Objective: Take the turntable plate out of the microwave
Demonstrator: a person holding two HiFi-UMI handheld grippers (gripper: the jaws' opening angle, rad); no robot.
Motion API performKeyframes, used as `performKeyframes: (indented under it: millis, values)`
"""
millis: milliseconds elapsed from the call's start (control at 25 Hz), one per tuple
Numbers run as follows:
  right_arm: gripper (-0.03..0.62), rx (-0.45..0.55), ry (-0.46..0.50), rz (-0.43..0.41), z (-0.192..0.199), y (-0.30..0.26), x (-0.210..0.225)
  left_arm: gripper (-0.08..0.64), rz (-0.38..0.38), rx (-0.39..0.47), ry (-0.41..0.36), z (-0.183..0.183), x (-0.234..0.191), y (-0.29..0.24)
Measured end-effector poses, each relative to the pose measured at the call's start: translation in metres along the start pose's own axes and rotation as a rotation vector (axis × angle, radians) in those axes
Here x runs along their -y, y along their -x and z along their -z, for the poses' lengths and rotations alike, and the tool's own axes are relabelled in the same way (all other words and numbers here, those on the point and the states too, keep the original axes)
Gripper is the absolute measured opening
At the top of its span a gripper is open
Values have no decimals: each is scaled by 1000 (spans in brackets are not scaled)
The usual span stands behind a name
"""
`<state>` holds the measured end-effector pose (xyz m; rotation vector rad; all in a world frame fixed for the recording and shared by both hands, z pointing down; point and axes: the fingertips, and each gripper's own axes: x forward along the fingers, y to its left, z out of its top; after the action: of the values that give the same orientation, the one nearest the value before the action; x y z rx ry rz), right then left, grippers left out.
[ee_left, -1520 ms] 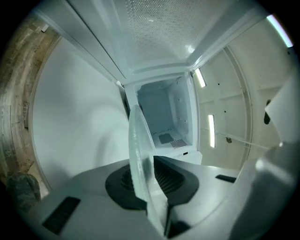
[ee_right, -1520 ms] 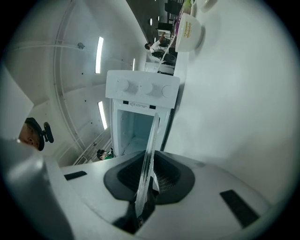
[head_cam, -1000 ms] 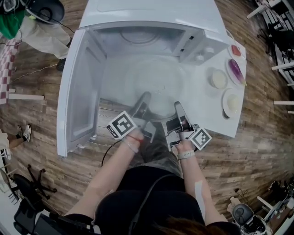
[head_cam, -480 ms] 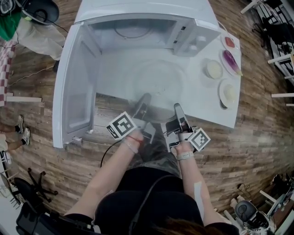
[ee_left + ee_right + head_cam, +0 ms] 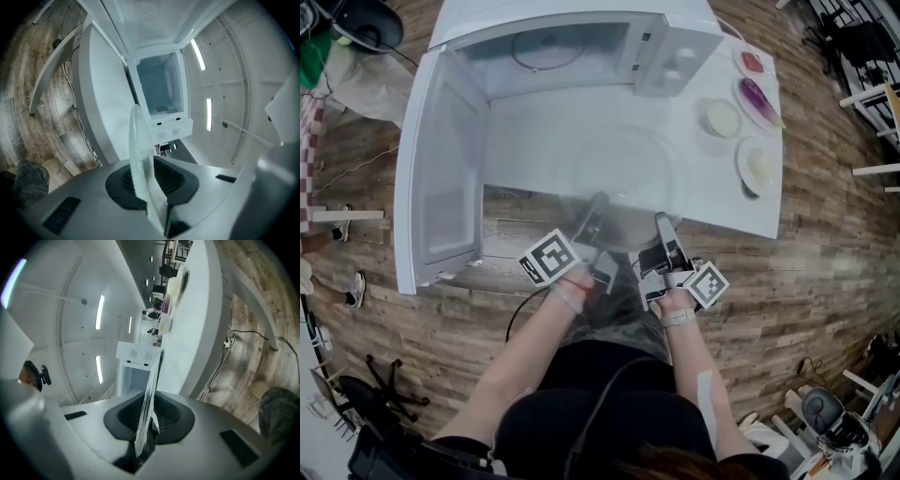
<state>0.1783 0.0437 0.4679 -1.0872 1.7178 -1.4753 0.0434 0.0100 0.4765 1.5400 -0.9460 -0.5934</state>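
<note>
With left gripper [image 5: 594,208] and right gripper [image 5: 662,225] clamped on its near rim, we hold the turntable plate [image 5: 623,169] clear of the microwave [image 5: 675,56]; next, we judge, a level set-down.

wood plank floor [image 5: 834,281] under a white table [image 5: 727,202], black office chair [image 5: 389,386] at its edge.

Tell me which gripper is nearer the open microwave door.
Left. The left gripper sits right of the door, gripping the glass plate; the right gripper grips the plate farther right.
</note>
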Motion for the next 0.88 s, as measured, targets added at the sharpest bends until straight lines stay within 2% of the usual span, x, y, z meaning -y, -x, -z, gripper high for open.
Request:
performKeyframes:
  millis: [480, 880]
  values:
    - [49, 22, -10, 4, -13, 25, 14, 55, -13, -27, -6, 30, -2, -4]
    - [52, -25, -8, 20, -12, 28, 23, 55, -41, -15, 15, 37, -10, 1]
